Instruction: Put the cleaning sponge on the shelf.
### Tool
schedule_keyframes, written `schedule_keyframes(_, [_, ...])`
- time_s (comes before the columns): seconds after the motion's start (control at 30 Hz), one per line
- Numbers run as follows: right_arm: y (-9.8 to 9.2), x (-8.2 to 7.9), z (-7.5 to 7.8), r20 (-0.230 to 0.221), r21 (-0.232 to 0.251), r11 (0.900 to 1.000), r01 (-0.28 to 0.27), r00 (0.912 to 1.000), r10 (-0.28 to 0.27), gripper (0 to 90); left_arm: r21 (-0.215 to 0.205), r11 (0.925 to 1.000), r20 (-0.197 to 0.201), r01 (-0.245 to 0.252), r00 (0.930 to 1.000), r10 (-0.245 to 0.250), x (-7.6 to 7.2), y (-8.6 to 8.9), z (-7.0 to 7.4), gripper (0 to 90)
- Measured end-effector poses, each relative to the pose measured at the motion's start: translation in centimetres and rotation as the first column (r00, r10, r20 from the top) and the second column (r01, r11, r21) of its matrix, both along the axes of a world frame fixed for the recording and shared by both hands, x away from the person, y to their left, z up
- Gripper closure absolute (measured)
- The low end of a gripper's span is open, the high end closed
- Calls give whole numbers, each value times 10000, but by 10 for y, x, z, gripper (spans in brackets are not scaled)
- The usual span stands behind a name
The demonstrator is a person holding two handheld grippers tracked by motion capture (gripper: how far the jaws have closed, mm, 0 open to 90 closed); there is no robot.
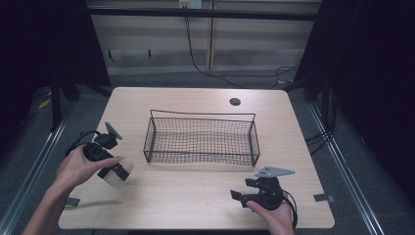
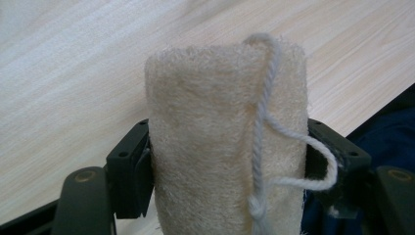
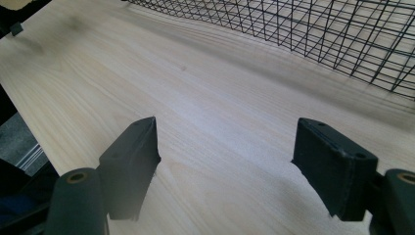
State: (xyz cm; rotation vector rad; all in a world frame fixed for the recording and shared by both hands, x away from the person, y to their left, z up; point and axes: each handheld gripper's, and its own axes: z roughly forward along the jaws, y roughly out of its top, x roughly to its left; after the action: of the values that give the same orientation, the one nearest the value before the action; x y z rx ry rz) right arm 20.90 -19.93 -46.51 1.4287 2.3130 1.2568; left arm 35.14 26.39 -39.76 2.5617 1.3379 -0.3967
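The table point(image 1: 195, 196), a pale wood-grain top with rounded corners, is carrying everything under inspection. A small dark round hole point(image 1: 235, 102) is sitting in its surface near the far edge.

The wire basket point(image 1: 201, 137), black mesh and rectangular, is standing upright at the middle of the table with a thin handle rail running along its far long side. Through the mesh the bare tabletop is showing. In the right gripper view its near wall is crossing the upper right of the frame.

The left gripper point(image 1: 117, 171) is being held in the person's left hand point(image 1: 80, 169) at the left of the table, to the left of the basket and apart from it. Its jaws are clamping a loofah sponge point(image 2: 220, 147) from both sides, the pads pressing into its flanks. The sponge, a cream, fibrous, rounded block, is sticking out past the jaws above the tabletop near the front left corner of the basket; whether it is touching the wood cannot be told.

The right gripper point(image 3: 225, 161) is resting in the person's right hand point(image 1: 274, 215) at the near right edge of the table, well apart from the basket. Its jaws are standing wide apart with bare wood between them.

A pale grey cord point(image 2: 266, 127) is looping down the face of the sponge and is knotted near its lower end.
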Motion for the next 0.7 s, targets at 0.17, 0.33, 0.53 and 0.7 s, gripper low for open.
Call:
schedule_keyframes(0.17, [0,0,0,-10,7,10000,-3,10000,3,248,-72,9999,-50,126,9999,-127,1,-1,4,288])
schedule_keyframes(0.33, [1,0,0,-10,-20,10000,-15,10000,15,249,-260,9996,-131,147,9998,-150,7,-2,7,289])
schedule_keyframes(0.53, [1,0,0,-38,0,10000,-12,10000,12,249,-262,9995,-153,152,9998,-156,11,-2,16,289])
schedule_keyframes(0.7, [1,0,0,-46,23,10000,-31,10000,31,249,-275,9995,-146,175,9997,-180,15,-4,25,289])
